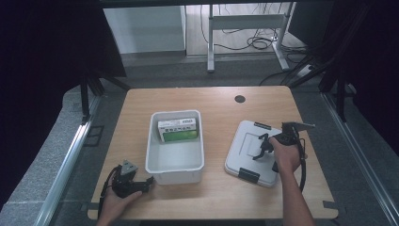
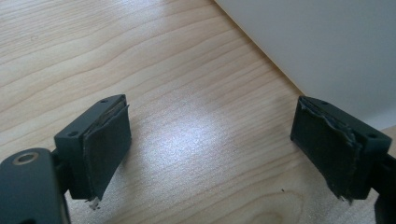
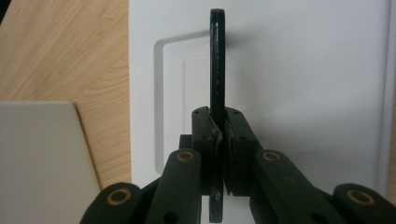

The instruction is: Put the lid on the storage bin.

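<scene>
Green-and-white box (image 1: 177,130), lying in the bin (image 1: 174,170) at its far end, near the middle of the surface (image 1: 216,193): dark print runs across the white upper band of its top face, too small to read. No other lettering, number or sign is legible.

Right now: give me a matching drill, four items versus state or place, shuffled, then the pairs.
1. bin
2. lid
3. left gripper
4. right gripper

A. open, over bare table
B. holds a green and white box
C. shut on the handle
D. flat on the table, right of the bin

Pairs: 1-B, 2-D, 3-A, 4-C
</scene>
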A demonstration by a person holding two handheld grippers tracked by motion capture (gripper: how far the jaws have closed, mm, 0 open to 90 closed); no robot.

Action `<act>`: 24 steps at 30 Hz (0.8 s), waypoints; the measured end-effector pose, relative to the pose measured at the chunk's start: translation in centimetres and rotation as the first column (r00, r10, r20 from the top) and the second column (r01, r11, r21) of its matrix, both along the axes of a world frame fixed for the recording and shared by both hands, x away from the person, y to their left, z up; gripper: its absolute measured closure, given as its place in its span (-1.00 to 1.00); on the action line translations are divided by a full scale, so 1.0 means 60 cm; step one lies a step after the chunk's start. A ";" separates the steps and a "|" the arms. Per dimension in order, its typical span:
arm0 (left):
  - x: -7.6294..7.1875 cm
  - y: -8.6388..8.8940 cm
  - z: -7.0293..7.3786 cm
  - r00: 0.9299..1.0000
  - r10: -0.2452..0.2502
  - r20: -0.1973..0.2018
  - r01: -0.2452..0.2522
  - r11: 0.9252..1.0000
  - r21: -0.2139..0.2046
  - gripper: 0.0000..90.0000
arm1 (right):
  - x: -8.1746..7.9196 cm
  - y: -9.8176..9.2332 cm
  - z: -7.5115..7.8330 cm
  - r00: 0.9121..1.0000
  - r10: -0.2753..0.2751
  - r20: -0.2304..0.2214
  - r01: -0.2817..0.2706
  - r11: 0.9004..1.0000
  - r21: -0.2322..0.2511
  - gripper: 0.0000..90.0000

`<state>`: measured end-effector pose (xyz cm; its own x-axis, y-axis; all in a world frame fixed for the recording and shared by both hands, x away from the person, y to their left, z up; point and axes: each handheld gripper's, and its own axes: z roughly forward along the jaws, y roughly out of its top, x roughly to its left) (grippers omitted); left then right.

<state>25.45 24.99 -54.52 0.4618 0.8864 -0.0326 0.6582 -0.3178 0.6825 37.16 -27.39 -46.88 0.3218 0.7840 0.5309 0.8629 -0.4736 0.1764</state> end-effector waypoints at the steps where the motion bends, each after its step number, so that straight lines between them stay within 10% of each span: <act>1: 0.000 0.000 0.000 1.000 0.000 0.000 0.000 1.000 0.000 -0.73 | 0.000 0.000 0.000 1.000 0.000 0.000 0.000 1.000 0.000 0.89; 24: 0.000 0.000 0.000 1.000 0.000 0.000 0.000 1.000 0.000 -0.73 | -0.024 0.006 0.062 0.988 0.107 0.114 -0.109 0.994 0.011 0.89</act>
<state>25.46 25.00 -54.52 0.4622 0.8862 -0.0323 0.6582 -0.3184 0.6822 35.73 -27.04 -43.18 0.1731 0.8016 0.5723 0.8842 -0.3824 0.2682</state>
